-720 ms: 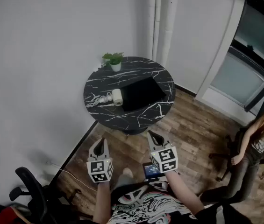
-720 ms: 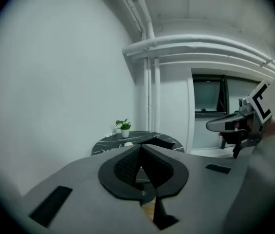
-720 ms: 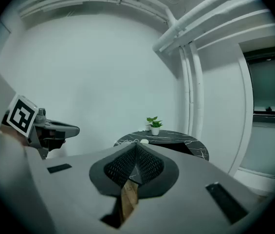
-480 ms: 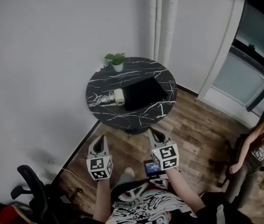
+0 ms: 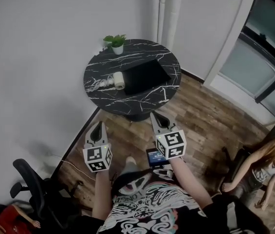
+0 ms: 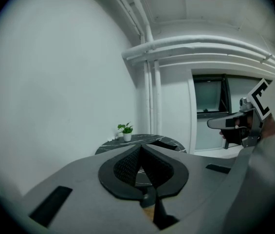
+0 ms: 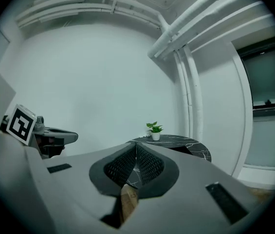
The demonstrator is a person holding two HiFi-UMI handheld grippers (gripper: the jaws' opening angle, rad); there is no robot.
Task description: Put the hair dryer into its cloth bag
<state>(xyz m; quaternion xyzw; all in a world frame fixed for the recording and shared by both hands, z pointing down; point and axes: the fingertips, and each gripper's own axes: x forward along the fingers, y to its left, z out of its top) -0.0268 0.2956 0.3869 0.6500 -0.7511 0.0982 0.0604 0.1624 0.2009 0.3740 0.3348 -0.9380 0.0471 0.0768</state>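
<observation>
Well apart: hair dryer (image 5: pixel 119 80), right gripper (image 5: pixel 155 116).

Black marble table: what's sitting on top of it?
A potted plant, a white hair dryer with its cord, and a flat black cloth bag. Anything under the bag is hidden.

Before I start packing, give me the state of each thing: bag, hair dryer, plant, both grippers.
Cloth bag: flat on the table.
Hair dryer: lying beside the bag, outside it.
Plant: upright.
Left gripper: shut, empty.
Right gripper: shut, empty.
</observation>
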